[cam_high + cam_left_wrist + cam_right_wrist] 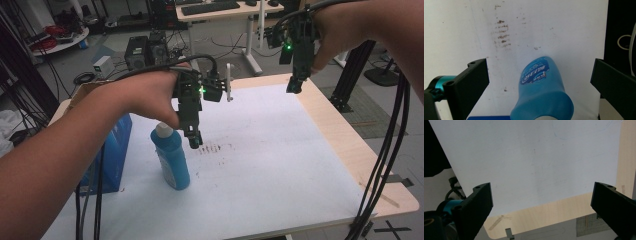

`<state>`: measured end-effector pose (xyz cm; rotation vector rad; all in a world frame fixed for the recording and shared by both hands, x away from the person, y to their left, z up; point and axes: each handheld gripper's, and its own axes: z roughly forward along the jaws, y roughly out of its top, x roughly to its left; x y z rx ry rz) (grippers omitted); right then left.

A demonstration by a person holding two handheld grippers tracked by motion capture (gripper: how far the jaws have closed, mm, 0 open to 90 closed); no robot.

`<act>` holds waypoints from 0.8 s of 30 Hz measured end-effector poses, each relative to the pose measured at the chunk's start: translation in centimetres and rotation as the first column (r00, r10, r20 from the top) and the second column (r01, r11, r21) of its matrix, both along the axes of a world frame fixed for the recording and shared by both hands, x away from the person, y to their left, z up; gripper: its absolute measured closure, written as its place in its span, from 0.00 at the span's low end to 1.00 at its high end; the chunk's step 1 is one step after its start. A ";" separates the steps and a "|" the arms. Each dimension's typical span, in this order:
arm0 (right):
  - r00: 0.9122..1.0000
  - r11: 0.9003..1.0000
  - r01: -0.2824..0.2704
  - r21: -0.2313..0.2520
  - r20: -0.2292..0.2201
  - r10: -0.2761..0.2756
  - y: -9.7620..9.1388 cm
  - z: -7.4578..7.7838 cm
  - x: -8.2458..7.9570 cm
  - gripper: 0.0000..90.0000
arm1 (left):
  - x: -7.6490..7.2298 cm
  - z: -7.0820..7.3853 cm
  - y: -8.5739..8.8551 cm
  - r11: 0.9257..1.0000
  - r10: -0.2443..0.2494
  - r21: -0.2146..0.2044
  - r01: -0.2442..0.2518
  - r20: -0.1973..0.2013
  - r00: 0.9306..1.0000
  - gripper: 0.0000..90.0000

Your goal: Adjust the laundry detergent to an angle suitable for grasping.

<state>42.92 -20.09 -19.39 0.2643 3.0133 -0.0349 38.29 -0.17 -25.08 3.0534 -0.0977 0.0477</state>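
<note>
A blue bottle (171, 159) with a white cap stands upright on the white sheet (270, 150), left of centre. My left gripper (195, 141) hangs just right of its top, pointing down. In the left gripper view the bottle (541, 92) lies between the wide-apart jaws of the left gripper (539, 67), which is open and touches nothing. Brown smudges (212, 148) mark the sheet beside the bottle, and the smudges (502, 35) lie beyond it in that view. My right gripper (295, 87) is held high over the table's far right corner. The right gripper (541, 192) is open and empty.
A blue box (114, 150) stands at the table's left edge, close behind the bottle. Bare wooden table (350, 145) borders the sheet on the right and far side. Black cables (385, 165) hang down at the right. Desks and equipment stand on the floor beyond.
</note>
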 end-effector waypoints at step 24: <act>0.999 1.000 -0.028 -0.005 0.015 0.028 0.6 -0.6 0.0 0.03 | -0.1 -0.2 0.2 1.000 0.028 0.009 -0.028 0.004 1.000 0.02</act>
